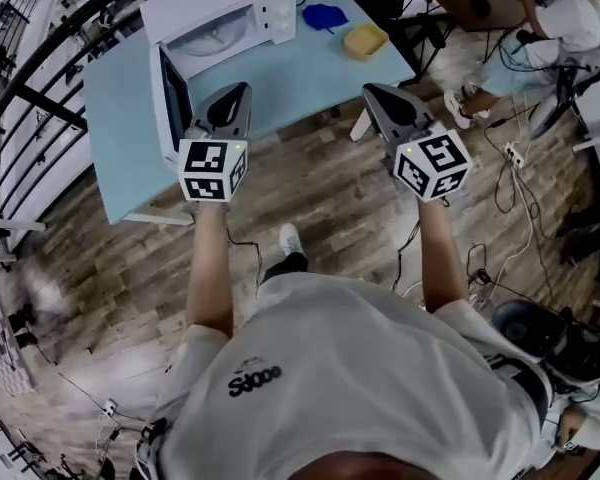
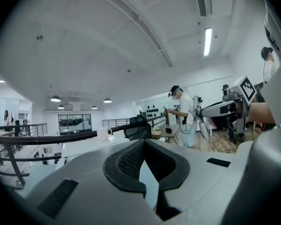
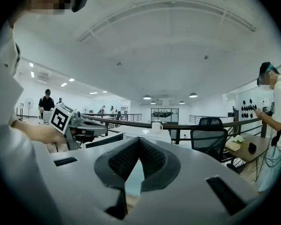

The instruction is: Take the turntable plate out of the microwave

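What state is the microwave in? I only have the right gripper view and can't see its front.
Observer: In the head view the microwave stands on the blue table with its door swung wide open.
Operator: Anything inside?
Observer: Yes, the round plate lies flat inside, not yet taken out.
Operator: Is the left tool holding anything?
Observer: No. The left gripper view shows it shut with nothing between its jaws.
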### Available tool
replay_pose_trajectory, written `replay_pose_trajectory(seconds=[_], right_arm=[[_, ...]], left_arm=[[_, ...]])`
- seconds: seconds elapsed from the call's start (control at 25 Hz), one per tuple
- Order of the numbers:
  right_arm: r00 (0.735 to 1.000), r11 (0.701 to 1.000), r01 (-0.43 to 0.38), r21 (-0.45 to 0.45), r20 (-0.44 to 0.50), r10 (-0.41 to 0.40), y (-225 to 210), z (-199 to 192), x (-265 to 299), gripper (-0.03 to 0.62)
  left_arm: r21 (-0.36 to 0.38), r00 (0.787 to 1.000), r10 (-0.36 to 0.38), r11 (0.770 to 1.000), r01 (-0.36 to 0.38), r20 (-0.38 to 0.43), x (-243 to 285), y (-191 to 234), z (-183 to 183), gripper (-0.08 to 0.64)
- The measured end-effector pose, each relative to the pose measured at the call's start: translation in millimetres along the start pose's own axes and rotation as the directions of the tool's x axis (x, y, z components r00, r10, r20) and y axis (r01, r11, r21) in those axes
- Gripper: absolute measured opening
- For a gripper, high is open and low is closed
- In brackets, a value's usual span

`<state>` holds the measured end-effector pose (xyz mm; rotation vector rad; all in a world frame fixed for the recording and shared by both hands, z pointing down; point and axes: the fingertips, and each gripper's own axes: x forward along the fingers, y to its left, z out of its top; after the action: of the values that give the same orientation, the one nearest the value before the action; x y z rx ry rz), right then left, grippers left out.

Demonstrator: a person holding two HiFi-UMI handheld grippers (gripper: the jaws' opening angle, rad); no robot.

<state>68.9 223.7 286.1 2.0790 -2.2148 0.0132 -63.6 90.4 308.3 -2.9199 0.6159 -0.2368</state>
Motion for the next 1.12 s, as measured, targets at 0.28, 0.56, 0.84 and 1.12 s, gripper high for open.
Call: replay_pose_trajectory(seconds=[0.28, 0.56, 0.84, 1.12], right_arm=[[1.0, 1.0, 0.005, -0.001, -0.024, -0.005, -19, 1, 102, 0.006], [0.999, 1.0, -0.025, -0.011, -0.031, 0.025, -26, -1, 168, 0.008], [0.983, 0.986, -0.164, 0.03, -0.08, 0.166, -44, -28, 251, 0.006], [0.919, 0.928, -0.37, 0.034, -0.128, 0.372, -72, -66, 348, 0.006]], left_arm=[[-0.035, 0.998, -0.057, 0.998, 0.056, -0.023, 56, 64, -14, 0.018], [-0.092, 0.999, -0.009, 0.996, 0.005, -0.05, 83, 104, -29, 0.018], [-0.134, 0.993, 0.025, 0.99, -0.041, -0.119, 125, 129, -61, 0.018], [-0.284, 0.97, 0.12, 0.942, -0.178, -0.209, 200, 170, -121, 0.018]])
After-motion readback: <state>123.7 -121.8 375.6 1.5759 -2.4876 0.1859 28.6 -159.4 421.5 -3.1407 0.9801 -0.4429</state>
